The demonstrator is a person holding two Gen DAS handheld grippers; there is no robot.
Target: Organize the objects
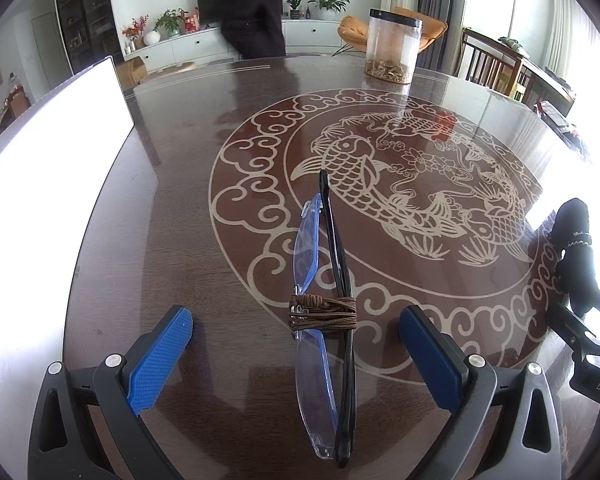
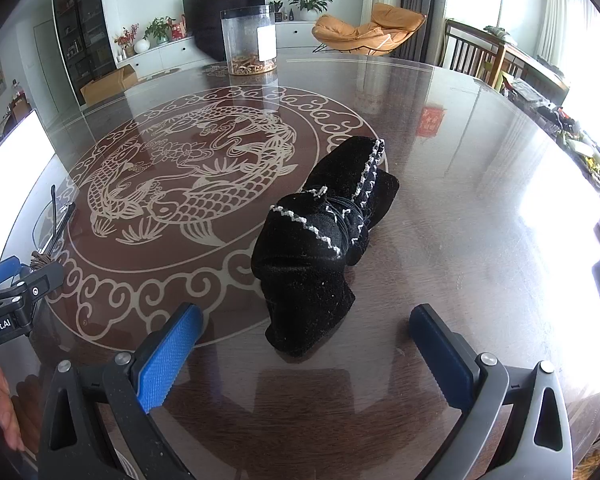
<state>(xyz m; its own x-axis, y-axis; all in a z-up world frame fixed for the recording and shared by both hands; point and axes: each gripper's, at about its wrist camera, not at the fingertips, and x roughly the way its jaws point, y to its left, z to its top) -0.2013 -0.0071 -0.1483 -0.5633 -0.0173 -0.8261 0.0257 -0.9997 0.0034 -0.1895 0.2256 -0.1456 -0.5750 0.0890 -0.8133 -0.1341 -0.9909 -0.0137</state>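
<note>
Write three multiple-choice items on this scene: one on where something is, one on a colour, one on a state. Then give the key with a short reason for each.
1. Where do the folded glasses lie?
A. inside the clear jar
B. on the table, between the left gripper's open fingers
C. on top of the black pouch

2. What colour is the cord wound round the glasses?
A. brown
B. red
C. white

3. How does the right gripper stand?
A. shut on the pouch
B. shut on nothing
C. open, with the black pouch just ahead

Key: B, the glasses rest on the table between the left gripper pads. A, the wrapped cord is brown. C, both pads stand wide apart, clear of the black pouch.
</note>
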